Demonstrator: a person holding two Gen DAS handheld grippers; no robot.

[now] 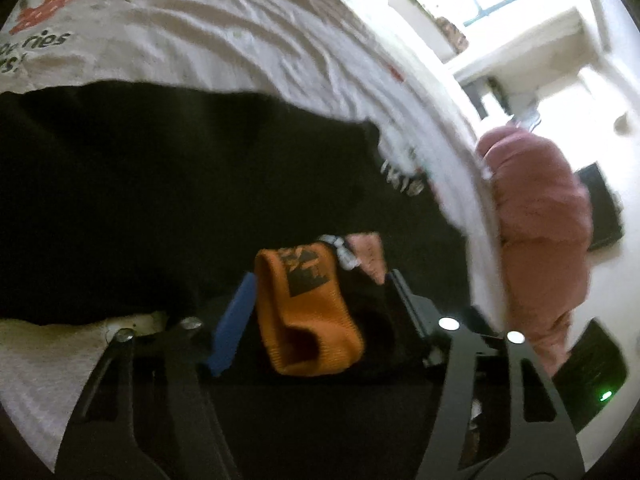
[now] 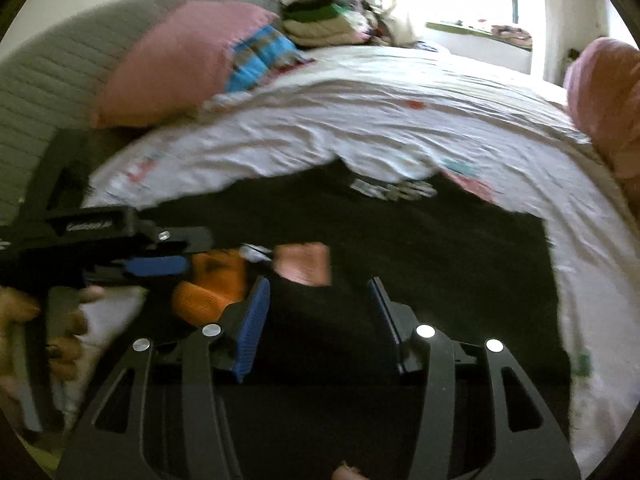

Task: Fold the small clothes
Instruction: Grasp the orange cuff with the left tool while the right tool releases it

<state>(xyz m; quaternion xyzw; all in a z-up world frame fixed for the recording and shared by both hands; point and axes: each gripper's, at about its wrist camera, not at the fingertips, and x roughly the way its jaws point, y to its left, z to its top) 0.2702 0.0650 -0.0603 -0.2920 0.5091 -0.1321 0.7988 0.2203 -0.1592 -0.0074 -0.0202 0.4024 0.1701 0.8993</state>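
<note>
A black garment (image 1: 160, 200) lies spread on the white bed sheet (image 1: 240, 40); it also shows in the right wrist view (image 2: 400, 240). An orange knitted piece (image 1: 308, 312) with a dark print lies on it, next to a small pink piece (image 1: 370, 254). My left gripper (image 1: 320, 292) is open, its fingers on either side of the orange piece. In the right wrist view my right gripper (image 2: 320, 292) is open over the black garment, just below the pink piece (image 2: 304, 262). The orange piece (image 2: 212, 288) sits to its left, under the left gripper (image 2: 156, 266).
A pink pillow (image 2: 180, 60) and striped blue cloth (image 2: 264, 56) lie at the head of the bed. Folded clothes (image 2: 320, 20) are stacked near the window. A pink padded sleeve (image 1: 540, 220) hangs at the bed's right edge.
</note>
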